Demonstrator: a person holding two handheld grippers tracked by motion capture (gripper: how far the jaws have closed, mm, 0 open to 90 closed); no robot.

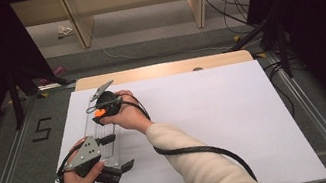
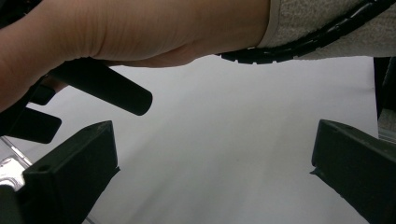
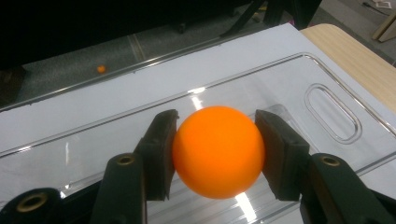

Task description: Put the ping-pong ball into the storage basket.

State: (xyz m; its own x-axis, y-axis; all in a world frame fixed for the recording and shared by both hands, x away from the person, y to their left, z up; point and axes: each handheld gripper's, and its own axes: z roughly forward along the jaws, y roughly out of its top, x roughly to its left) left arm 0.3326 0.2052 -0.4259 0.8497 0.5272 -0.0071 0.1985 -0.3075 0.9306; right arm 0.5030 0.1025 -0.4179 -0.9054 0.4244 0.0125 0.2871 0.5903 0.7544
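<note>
Right gripper (image 3: pixel 217 154): clamped on the orange ball (image 3: pixel 218 151), centre frame, over the clear tray (image 3: pixel 327 112).
Left gripper (image 2: pixel 212 161): jaws spread apart, nothing between them.
Tray: edges cut off, faint in the high view.
Small orange speck (image 3: pixel 101 69): upper left, too small to identify.

High view looks down over white table (image 1: pixel 218 127); gripper views sit close above it

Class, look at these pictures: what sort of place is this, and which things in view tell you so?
Probably a lab or recording workspace: a table covered in white between metal floor rails, loose cables on the floor, and a "5" taped beside it.
</note>
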